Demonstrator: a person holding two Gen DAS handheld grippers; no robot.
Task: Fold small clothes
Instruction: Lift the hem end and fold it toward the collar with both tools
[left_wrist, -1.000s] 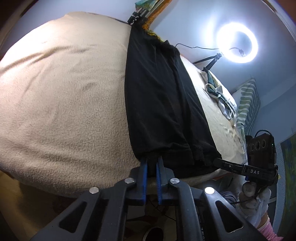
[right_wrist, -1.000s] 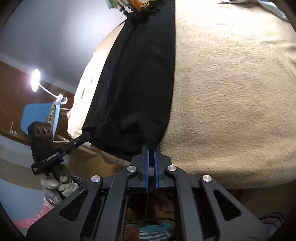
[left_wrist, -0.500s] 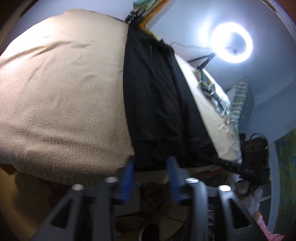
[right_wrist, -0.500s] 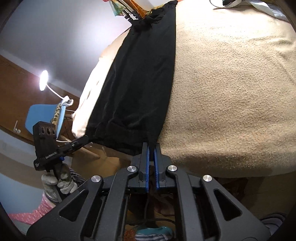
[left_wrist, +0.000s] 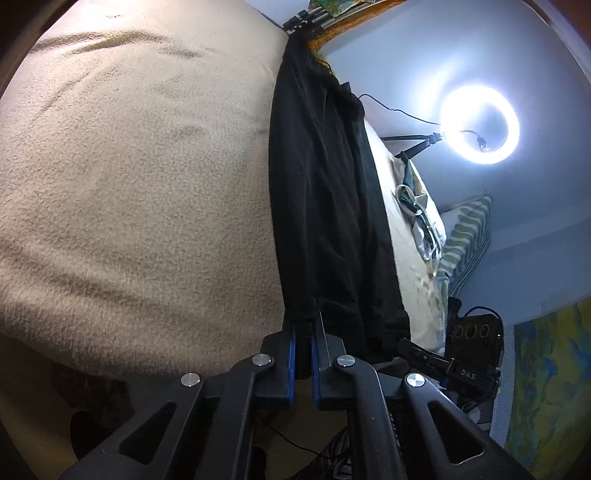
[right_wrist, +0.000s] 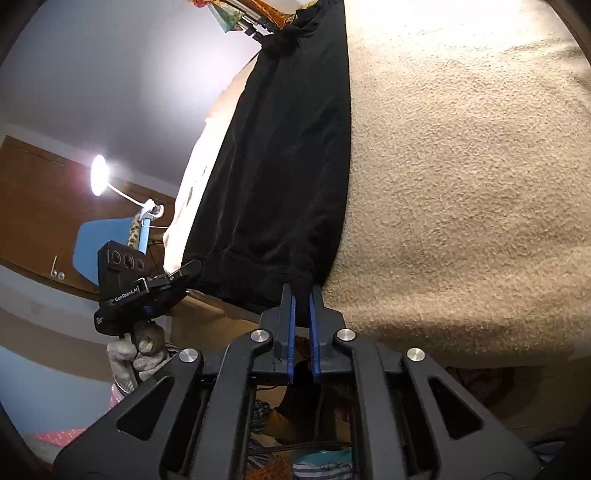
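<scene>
At the near edge of the bed, the left gripper (left_wrist: 303, 325) is clamped on one near corner of the black garment (left_wrist: 325, 206), its jaws having just been closing, with the hem cloth pinched between the blue pads (left_wrist: 293, 354). The right gripper (right_wrist: 302, 295) is clenched on the other near corner of the same hem, fabric caught between its pads as well. A gloved hand (right_wrist: 136, 354) carries the left gripper's handle. The black garment lies as a long, narrow strip on the beige blanket (left_wrist: 129, 192), running from the near edge of the bed straight away to the far edge, flat apart from slight lengthwise creases. Its far end appears bunched at the bed's far edge, though the view there is too small to be sure. Farther off on the blanket, well apart from the strip, sits a small heap of pale clothes (left_wrist: 421, 218), with a striped pillow (left_wrist: 467, 236) beyond it. A lit ring light (left_wrist: 480, 123) stands against the wall.
</scene>
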